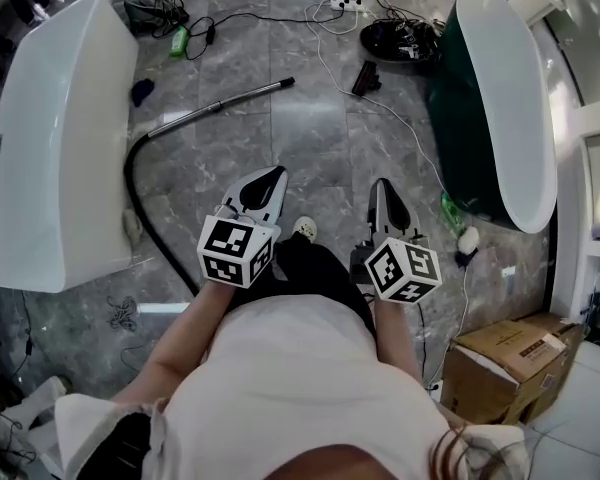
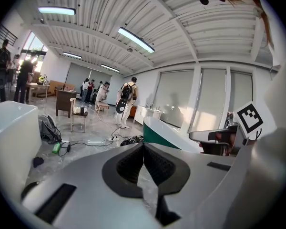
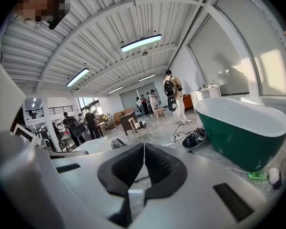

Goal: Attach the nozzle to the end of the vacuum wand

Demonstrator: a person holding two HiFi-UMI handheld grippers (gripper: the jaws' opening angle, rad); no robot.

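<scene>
White tub (image 1: 60,138) at frame left. Black hose (image 1: 140,208) curves up into the vacuum wand (image 1: 230,101), which lies on the floor, upper centre-left. Left gripper (image 1: 276,173), lower centre: jaws together, empty. Small black nozzle-like piece (image 1: 366,76) on the floor upper centre-right, apart from the wand tip. Right gripper (image 1: 382,184): jaws together, empty. Green tub (image 1: 500,108) at right.

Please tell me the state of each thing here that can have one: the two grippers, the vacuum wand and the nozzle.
Left gripper: shut, empty.
Right gripper: shut, empty.
Vacuum wand: lying on the floor, joined to the black hose, no nozzle on its end.
Nozzle, probably the black piece: lying on the floor, apart from the wand.
</scene>
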